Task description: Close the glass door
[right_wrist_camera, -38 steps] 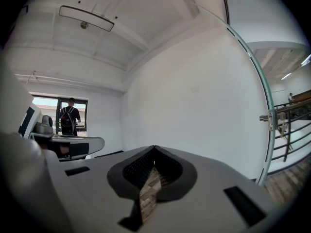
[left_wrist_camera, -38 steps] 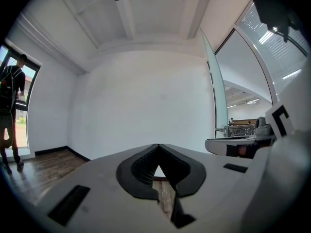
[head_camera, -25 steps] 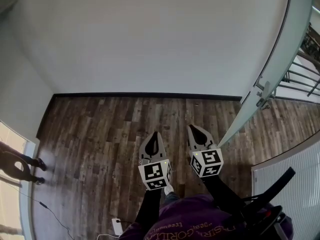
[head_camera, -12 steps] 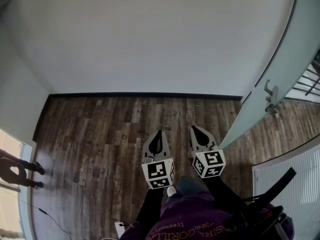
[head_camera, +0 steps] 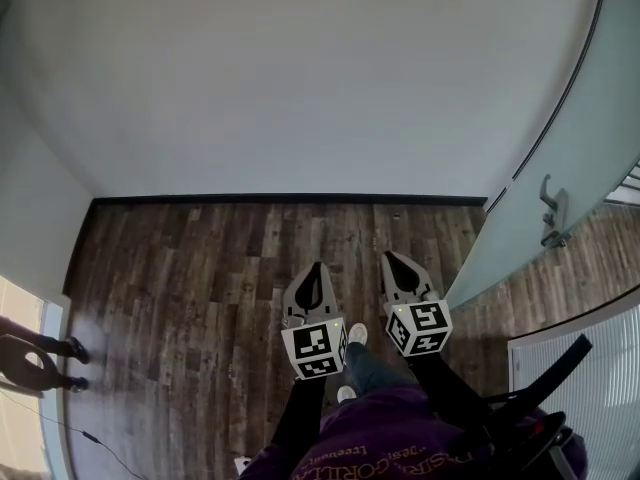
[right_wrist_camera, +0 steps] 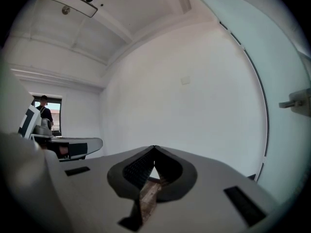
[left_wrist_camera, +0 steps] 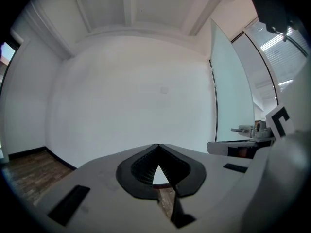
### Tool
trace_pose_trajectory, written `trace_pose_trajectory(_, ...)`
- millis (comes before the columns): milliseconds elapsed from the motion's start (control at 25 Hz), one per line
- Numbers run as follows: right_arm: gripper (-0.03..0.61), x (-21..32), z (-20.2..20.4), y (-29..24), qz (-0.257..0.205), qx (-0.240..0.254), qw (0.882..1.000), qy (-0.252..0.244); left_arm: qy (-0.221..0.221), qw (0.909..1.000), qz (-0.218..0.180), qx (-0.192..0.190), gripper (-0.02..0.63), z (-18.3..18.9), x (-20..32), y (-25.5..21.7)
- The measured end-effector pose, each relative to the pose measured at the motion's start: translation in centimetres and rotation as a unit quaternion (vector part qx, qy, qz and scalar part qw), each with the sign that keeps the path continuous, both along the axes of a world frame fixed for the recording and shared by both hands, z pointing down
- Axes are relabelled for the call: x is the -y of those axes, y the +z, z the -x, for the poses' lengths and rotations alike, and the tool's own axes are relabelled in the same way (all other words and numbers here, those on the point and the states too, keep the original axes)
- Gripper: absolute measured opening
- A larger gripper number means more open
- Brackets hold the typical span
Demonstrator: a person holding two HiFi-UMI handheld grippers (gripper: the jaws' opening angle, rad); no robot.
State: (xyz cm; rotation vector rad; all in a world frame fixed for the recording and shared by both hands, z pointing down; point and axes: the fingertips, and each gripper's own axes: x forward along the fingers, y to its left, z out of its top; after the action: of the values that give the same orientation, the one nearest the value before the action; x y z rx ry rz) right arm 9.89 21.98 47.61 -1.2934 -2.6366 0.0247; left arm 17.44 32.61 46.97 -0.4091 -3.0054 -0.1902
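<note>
Nearest in, the left tongs [head_camera: 316, 266] and the right tongs [head_camera: 386, 255] were both closed tip to tip on nothing. Their own views showed only a sliver of floor through the small gap behind the tips. They were held side by side, low over the dark plank floor [head_camera: 200, 268], pointing towards the white wall [head_camera: 300, 78].

And here was the relation that mattered. The glass door [head_camera: 590, 138] stood ahead and to the right of both tongs, a tall upright pane. Its bottom corner came down near the right tongs without touching them. That put the right tongs on the door's side, clearly nearer than the left. The handle [head_camera: 553, 213] sat on the face turned towards the person, further right and well apart from either pair. By my reading, any push or pull had to go out to the right, and the right tongs were better placed for it.

Further off, a dark skirting board [head_camera: 290, 199] ran along the foot of the wall.

Plenty was hard to read. The door's top and far side were cut off by the frame edge, its hinges did not show, and I could not tell how far it stood from shut. The slatted white panel [head_camera: 585, 353] at lower right was only partly in view.
</note>
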Motion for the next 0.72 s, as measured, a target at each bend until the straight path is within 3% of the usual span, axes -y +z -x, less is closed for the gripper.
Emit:
trace_pose_trajectory(320, -0.003, -4.8, 8.2, -0.2, -0.001, -0.004, 1.0, 0.0, 0.01, 1.0, 0.002, 0.0, 0.0, 8.8, -4.3, -0.4)
trace_pose_trajectory(720, -0.003, -7.0, 19.1, -0.6, 0.001, -0.011, 1.0, 0.016, 0.031, 0.9995, 0.005, -0.001, 0.002, 20.1, -6.6, -1.2)
